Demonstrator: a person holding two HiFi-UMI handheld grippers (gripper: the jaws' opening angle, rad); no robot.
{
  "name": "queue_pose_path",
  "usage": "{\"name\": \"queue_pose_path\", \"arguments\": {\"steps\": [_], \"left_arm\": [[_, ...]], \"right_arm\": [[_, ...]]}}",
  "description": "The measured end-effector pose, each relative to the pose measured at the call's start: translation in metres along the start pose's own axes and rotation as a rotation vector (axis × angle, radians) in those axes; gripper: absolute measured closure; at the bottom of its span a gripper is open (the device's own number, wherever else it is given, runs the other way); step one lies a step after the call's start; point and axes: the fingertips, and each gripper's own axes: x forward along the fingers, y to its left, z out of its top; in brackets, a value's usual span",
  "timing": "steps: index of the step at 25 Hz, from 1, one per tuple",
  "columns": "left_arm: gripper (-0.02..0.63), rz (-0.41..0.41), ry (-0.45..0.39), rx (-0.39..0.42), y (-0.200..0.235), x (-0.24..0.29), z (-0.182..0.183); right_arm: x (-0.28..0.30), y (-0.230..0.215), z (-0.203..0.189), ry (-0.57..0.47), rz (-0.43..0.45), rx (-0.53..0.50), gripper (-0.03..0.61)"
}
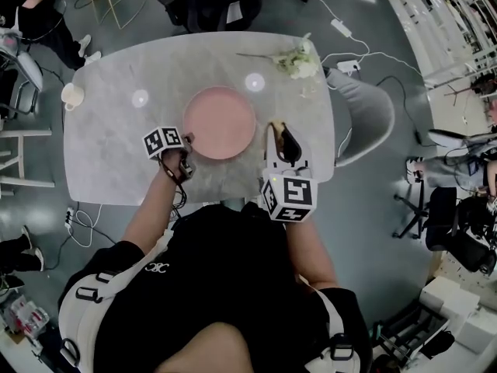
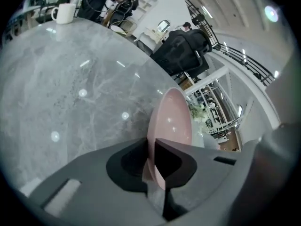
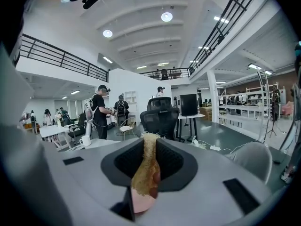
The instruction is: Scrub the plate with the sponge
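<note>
Closest to the lens, the two grey fingers of my left gripper are pressing together on the thin rim of the pink plate, one finger above the rim and one below, with nothing but that edge between them. The plate is sitting near the middle of the pale marble table, and I am holding it at the edge nearest me, on my left; I cannot tell whether that edge is raised off the stone. My right gripper is clamping the sponge, narrowed to a slim gap with the tan fibrous side and the pink backing squeezed between its fingers. The sponge is standing clear of the plate, just beside its right edge and not touching it. Scrubbing is, in my judgement, not yet begun. The risk I am weighing is the small bite on the rim: downward pressure from the sponge could tip the plate, pull it from the pinch, or skate it across the smooth stone. Being soft and held along one narrow strip, the sponge could also fold or drag out. A white mug is standing well apart at the table's far left edge.
</note>
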Motion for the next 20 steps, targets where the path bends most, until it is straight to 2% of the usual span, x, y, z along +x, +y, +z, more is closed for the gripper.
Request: {"name": "queue_pose_path", "arguments": {"steps": [3, 7, 13, 20], "left_arm": [[0.584, 0.001, -0.019, 0.057, -0.015, -0.019, -0.011], [0.584, -0.069, -0.058, 0.090, -0.046, -0.048, -0.020], [0.584, -0.136, -0.153, 0.144, -0.089, -0.090, -0.015], [0.584, -0.215, -0.219, 0.232, -0.134, -0.125, -0.022]], "right_arm": [[0.006, 0.008, -0.007, 0.007, 0.031, -0.005, 0.503], [0.019, 0.011, -0.030, 0.054, 0.035, -0.046, 0.503], [0.041, -0.001, -0.070, 0.215, -0.061, -0.074, 0.503], [0.056, -0.014, -0.090, 0.338, -0.147, -0.114, 0.503]]}}
